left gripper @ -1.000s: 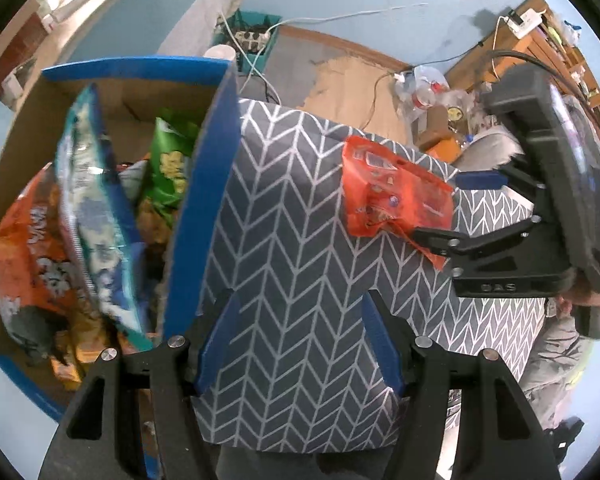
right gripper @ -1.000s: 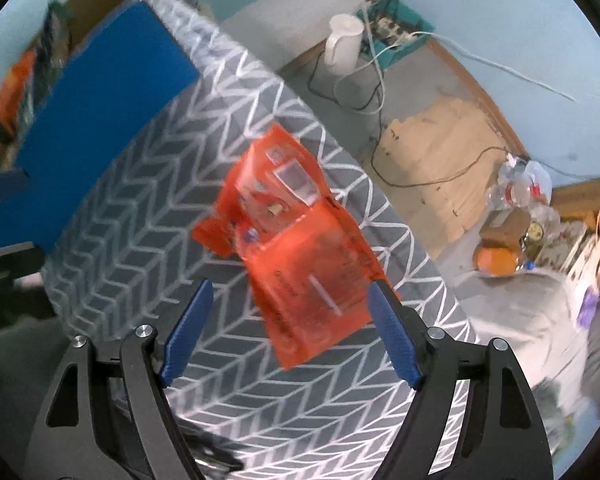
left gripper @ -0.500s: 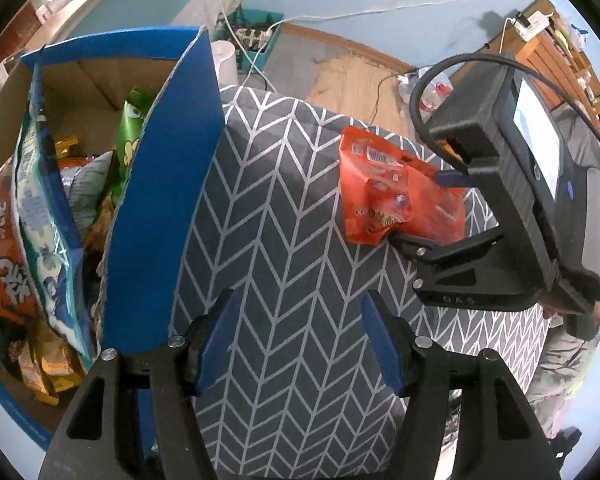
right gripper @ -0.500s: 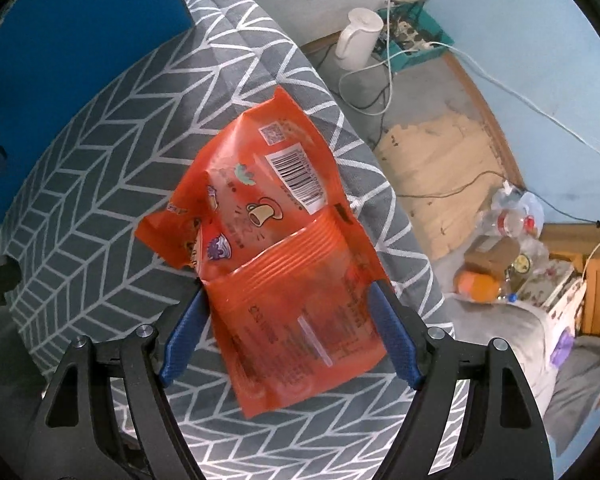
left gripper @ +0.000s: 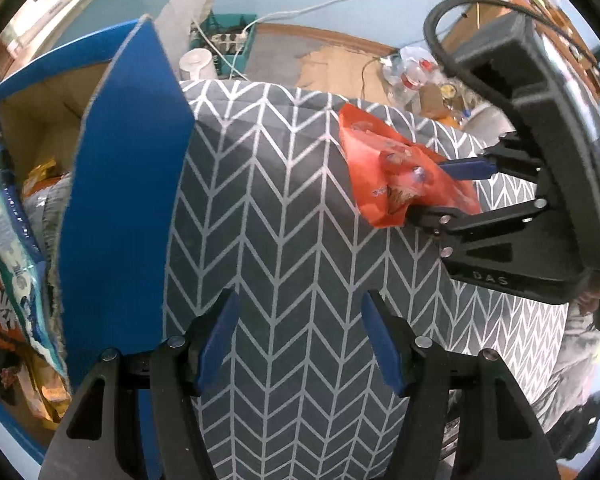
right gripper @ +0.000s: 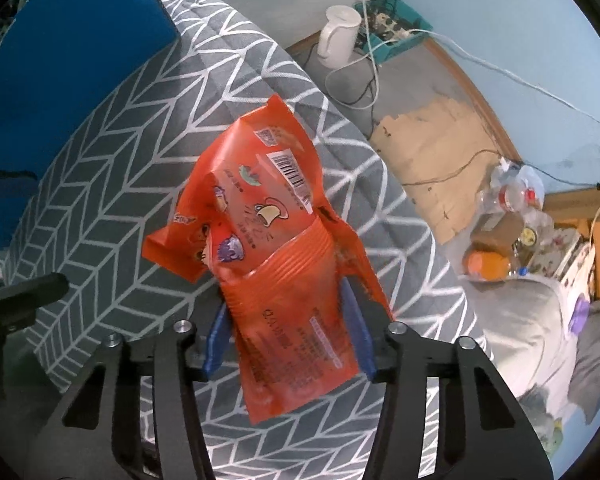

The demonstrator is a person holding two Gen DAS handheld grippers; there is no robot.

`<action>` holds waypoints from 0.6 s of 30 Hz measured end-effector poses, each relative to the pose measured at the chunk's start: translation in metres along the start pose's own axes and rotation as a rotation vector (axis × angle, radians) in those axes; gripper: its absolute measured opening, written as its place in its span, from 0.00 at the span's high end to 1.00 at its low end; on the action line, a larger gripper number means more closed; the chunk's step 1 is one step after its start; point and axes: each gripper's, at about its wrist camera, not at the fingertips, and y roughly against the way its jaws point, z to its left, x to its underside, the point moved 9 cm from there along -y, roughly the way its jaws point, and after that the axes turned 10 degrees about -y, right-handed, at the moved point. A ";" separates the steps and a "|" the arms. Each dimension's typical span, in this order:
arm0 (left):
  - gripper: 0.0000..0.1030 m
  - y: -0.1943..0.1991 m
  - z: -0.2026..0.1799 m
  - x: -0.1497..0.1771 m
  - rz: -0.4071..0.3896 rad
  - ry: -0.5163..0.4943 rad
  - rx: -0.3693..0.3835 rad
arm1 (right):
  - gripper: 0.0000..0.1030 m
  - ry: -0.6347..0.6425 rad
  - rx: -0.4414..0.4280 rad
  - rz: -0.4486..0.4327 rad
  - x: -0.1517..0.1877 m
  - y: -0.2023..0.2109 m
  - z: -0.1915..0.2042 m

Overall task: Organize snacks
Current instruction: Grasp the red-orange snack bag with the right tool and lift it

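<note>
My right gripper (right gripper: 286,316) has just been closing and pinches the orange snack bag (right gripper: 268,240) over the chevron cushion (left gripper: 284,240). Left gripper (left gripper: 300,332) spread, empty. Blue box flap (left gripper: 120,208) partly hides the boxed snacks (left gripper: 12,220).

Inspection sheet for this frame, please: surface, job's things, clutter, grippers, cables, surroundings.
Surface: grey chevron cushion.
Job's things: orange snack packet on the cushion; blue box beside it holds more snack bags.
Clutter: bottles on the floor.
Grippers: right gripper has just been closing, fingers on the packet; left gripper open, empty.
Cables: white cable across the floor.
Surroundings: white kettle, blue floor.
</note>
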 end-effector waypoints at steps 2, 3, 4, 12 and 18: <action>0.37 -0.003 -0.009 0.001 0.002 -0.018 -0.003 | 0.57 -0.040 -0.003 0.005 0.006 0.002 0.000; 0.37 -0.002 -0.011 0.003 0.005 -0.026 -0.005 | 0.57 -0.057 -0.005 0.006 0.009 0.003 -0.001; 0.37 -0.003 -0.014 0.003 0.007 -0.034 -0.005 | 0.58 -0.084 -0.007 0.007 0.013 0.005 -0.003; 0.37 -0.003 -0.042 0.002 0.005 -0.102 0.013 | 0.63 -0.276 -0.040 0.010 0.049 0.014 -0.019; 0.37 -0.005 -0.068 0.007 0.022 -0.184 0.044 | 0.63 -0.451 -0.052 0.010 0.093 0.017 -0.042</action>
